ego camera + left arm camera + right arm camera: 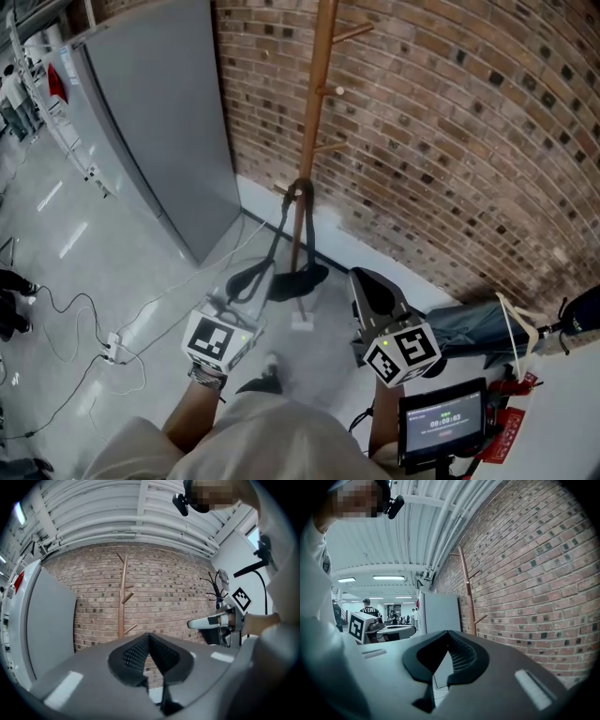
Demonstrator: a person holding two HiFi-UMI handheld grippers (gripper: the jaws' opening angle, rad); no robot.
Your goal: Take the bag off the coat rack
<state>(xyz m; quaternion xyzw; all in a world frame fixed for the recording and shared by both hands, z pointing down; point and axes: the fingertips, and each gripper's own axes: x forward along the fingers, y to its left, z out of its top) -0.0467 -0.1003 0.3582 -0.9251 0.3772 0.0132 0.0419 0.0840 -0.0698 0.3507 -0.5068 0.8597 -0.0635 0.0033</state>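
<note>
A wooden coat rack (314, 103) stands against the brick wall. A dark bag (298, 279) hangs low on it, its strap (298, 199) looped over a low peg. My left gripper (249, 276) is shut and empty, just left of the bag's body and below the strap. The right gripper (371, 284) is also shut and empty, to the right of the rack's foot. In the left gripper view the rack (123, 597) shows ahead above the shut gripper (150, 635); the bag is hidden there. The right gripper view has the rack (468, 592) ahead on the right, past the shut gripper (447, 633).
A tall grey cabinet (155, 122) stands left of the rack. Cables and a power strip (112, 352) lie on the floor at the left. Folded jeans (473, 328) and a small screen (442, 420) sit at the right. A brick wall (450, 141) closes the back.
</note>
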